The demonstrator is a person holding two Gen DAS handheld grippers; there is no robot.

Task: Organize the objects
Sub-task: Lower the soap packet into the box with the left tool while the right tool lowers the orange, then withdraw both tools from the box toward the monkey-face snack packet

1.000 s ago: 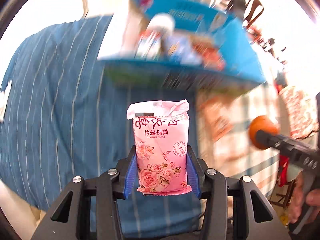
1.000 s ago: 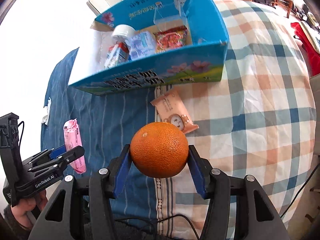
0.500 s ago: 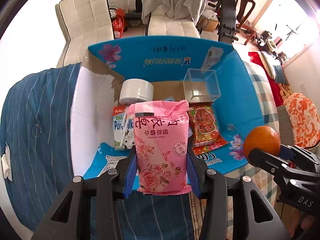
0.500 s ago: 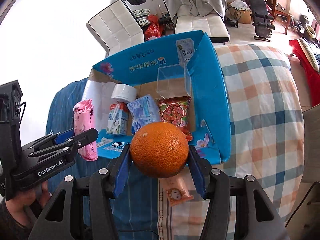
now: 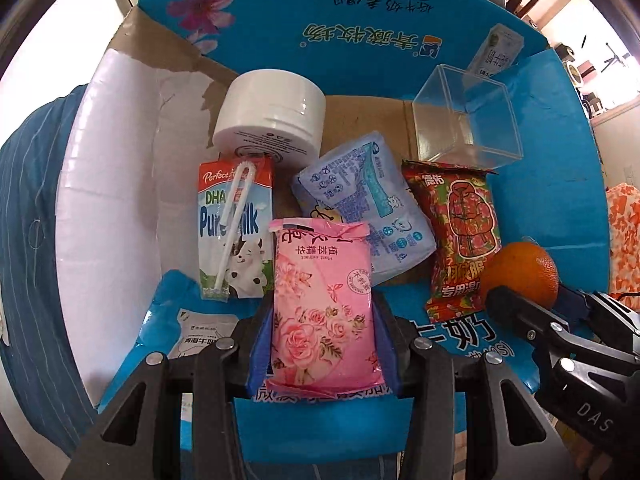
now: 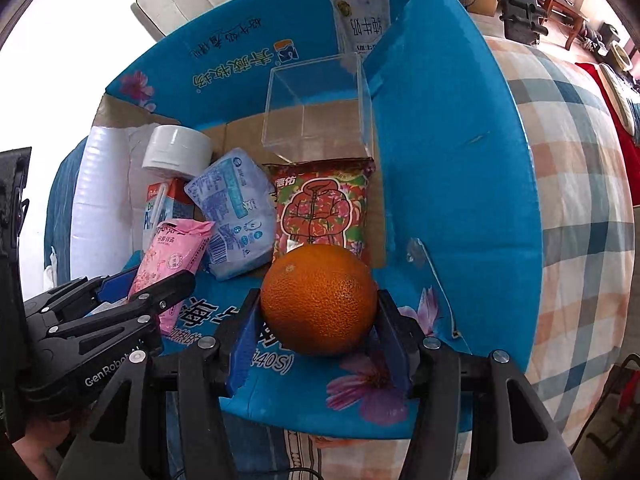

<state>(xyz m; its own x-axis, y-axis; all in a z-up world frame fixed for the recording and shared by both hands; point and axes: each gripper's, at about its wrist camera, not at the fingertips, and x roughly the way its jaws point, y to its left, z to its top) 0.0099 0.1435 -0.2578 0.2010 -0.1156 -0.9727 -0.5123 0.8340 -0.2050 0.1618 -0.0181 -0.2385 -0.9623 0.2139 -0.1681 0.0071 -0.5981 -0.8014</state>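
A pink packet point(image 5: 322, 304) is clamped in the left gripper point(image 5: 322, 344) and an orange point(image 6: 319, 299) in the right gripper point(image 6: 320, 332), both held over the near edge of the blue box point(image 6: 452, 168) on the bed. Five items are already packed inside; these two are yet to be released.

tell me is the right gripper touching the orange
Touching: the right wrist view shows the right gripper with both blue pads pressed against the orange.
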